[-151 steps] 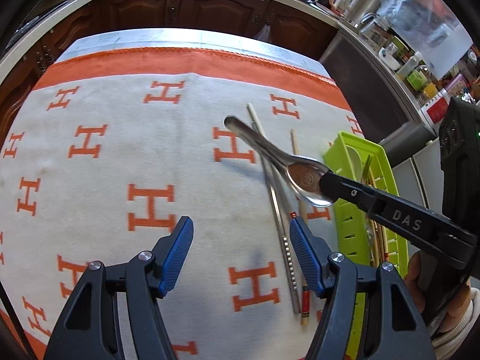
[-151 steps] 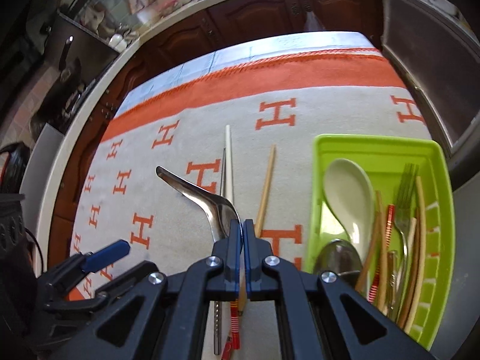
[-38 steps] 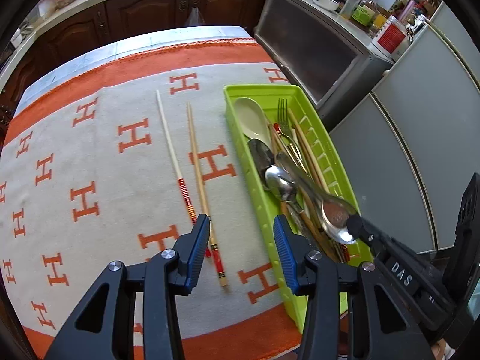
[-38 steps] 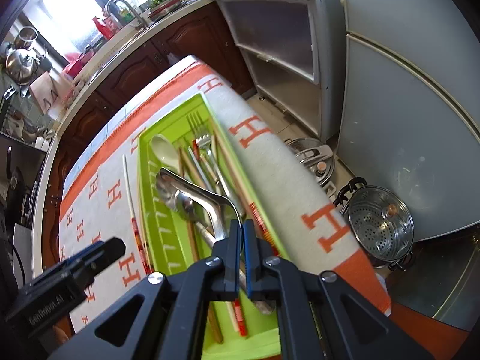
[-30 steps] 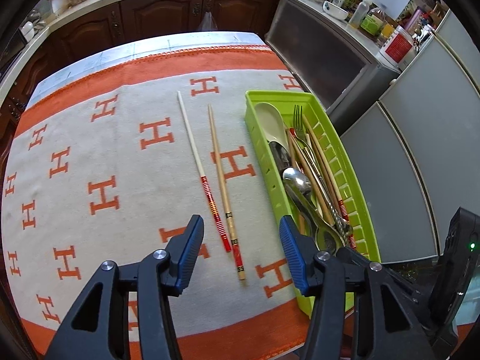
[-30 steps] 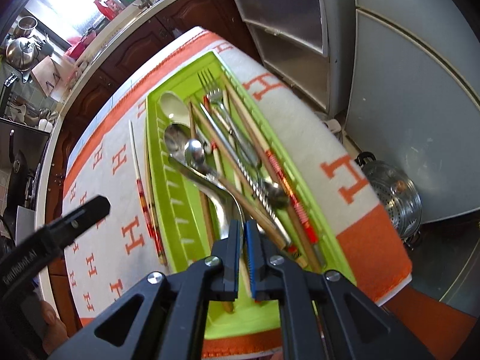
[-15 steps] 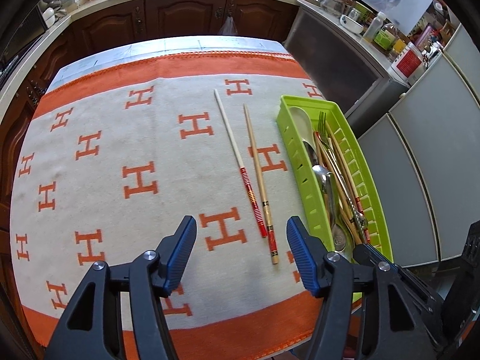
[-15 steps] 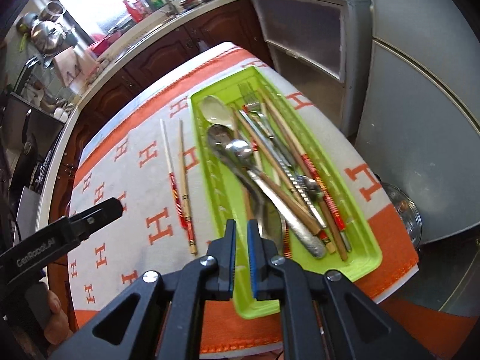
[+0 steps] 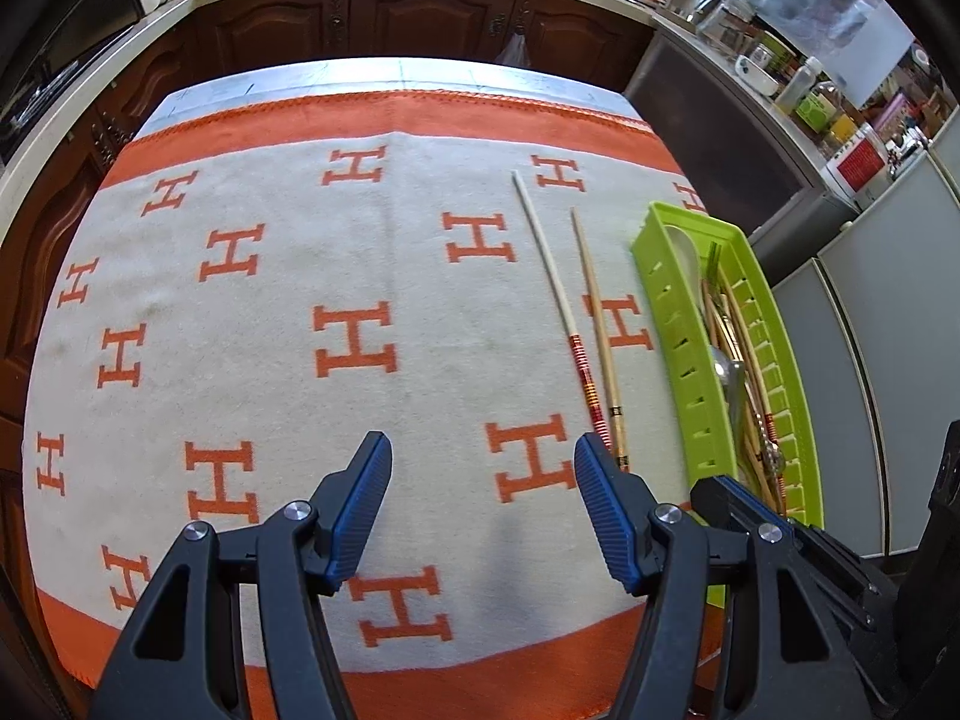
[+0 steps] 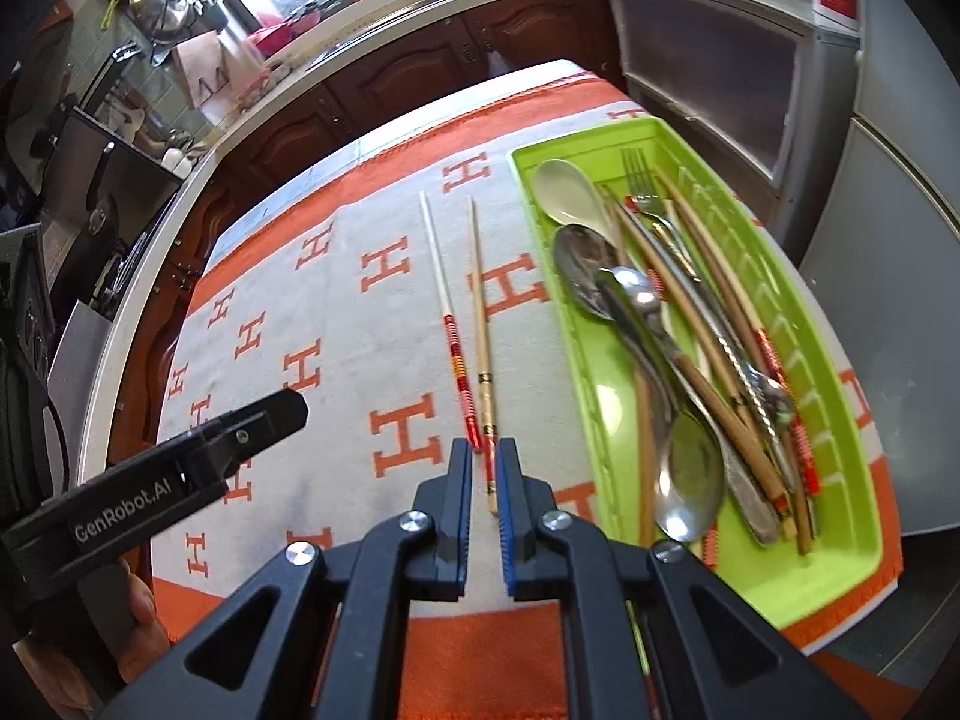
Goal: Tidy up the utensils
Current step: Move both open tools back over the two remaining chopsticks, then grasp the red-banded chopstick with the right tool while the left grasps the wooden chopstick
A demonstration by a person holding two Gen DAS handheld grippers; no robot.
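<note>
Beside the green tray (image 10: 852, 564), two chopsticks (image 10: 477, 324) lie on the cloth. Nothing is held: the right gripper (image 10: 483, 480) is nearly closed, the left gripper (image 9: 483, 504) half-spread. One stick should be pinched squarely near its decorated end.

The green tray's (image 9: 690, 360) near end hides behind the right hand-held gripper (image 9: 720, 495).

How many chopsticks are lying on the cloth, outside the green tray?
2: a pale chopstick with red bands and a plain wooden chopstick, side by side left of the green plastic tray. More lie inside it.
</note>
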